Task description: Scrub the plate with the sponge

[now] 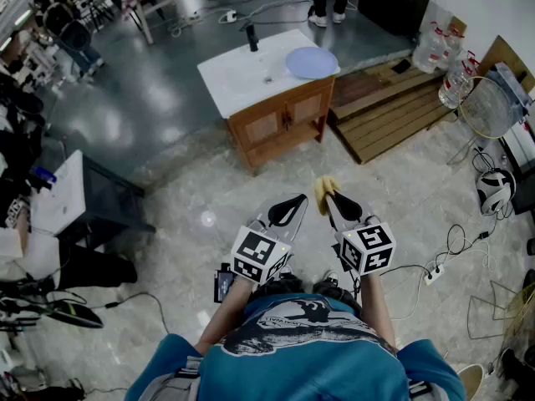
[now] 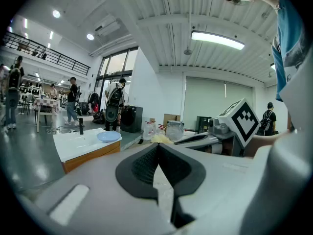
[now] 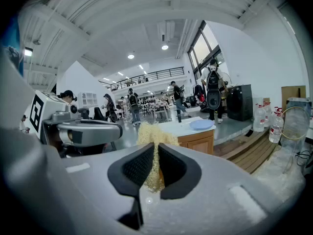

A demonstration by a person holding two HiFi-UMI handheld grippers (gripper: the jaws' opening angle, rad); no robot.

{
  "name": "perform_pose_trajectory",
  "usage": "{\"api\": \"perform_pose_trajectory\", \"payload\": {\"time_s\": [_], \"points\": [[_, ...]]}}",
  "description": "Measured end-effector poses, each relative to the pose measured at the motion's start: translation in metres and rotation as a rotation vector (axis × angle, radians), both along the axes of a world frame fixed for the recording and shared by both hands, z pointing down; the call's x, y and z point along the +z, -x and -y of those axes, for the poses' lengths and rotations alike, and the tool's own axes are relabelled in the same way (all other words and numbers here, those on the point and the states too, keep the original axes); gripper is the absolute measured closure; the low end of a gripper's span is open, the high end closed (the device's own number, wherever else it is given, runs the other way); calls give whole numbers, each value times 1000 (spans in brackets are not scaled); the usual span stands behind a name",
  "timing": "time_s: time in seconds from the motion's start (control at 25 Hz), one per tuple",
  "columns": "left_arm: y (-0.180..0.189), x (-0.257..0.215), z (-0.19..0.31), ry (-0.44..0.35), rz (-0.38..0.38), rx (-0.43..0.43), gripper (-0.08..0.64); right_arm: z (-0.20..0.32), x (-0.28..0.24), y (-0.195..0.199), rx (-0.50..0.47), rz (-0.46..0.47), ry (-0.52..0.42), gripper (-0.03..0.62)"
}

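Observation:
A pale blue plate (image 1: 311, 62) lies on the white top of a wooden sink cabinet (image 1: 251, 72), well ahead of both grippers; it also shows small in the left gripper view as the plate (image 2: 108, 136) and in the right gripper view as the plate (image 3: 201, 124). My right gripper (image 1: 328, 193) is shut on a yellow fibrous sponge (image 3: 153, 141), which sticks out past the jaws as the sponge (image 1: 324, 187). My left gripper (image 1: 299, 200) is shut with nothing between its pads, held beside the right one at waist height.
A black faucet (image 1: 251, 37) stands at the back of the sink top. Wooden pallets (image 1: 393, 107) lie right of the cabinet, with water bottles (image 1: 435, 48) beyond. Cables and a power strip (image 1: 433, 274) trail on the floor at right. A dark table (image 1: 67, 197) stands at left. People stand in the distance.

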State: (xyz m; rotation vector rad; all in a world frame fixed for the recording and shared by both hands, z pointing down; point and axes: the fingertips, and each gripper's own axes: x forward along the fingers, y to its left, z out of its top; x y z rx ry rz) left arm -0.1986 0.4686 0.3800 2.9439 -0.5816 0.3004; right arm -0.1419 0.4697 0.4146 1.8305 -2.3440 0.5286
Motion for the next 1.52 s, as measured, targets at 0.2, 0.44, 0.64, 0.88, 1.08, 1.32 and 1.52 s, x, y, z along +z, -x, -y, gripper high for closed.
{"api": "perform_pose_trajectory", "payload": {"time_s": [0.2, 0.44, 0.64, 0.88, 1.08, 1.32, 1.52], "points": [[15, 5, 5, 18, 5, 7, 545, 7, 3, 14, 8, -7, 7, 565], [31, 10, 14, 49, -10, 12, 545, 11, 6, 29, 25, 14, 11, 565], [34, 14, 21, 66, -21, 13, 545, 18, 6, 31, 36, 38, 6, 563], [31, 19, 40, 91, -25, -11, 545, 37, 11, 25, 20, 50, 37, 563], [19, 26, 68, 110, -28, -44, 545, 64, 21, 12, -9, 60, 54, 563], [-24, 38, 115, 129, 2, -70, 545, 116, 36, -31, -48, 77, 74, 563], [-80, 29, 169, 125, -7, -91, 545, 166, 32, -87, -86, 49, 86, 563]]}}
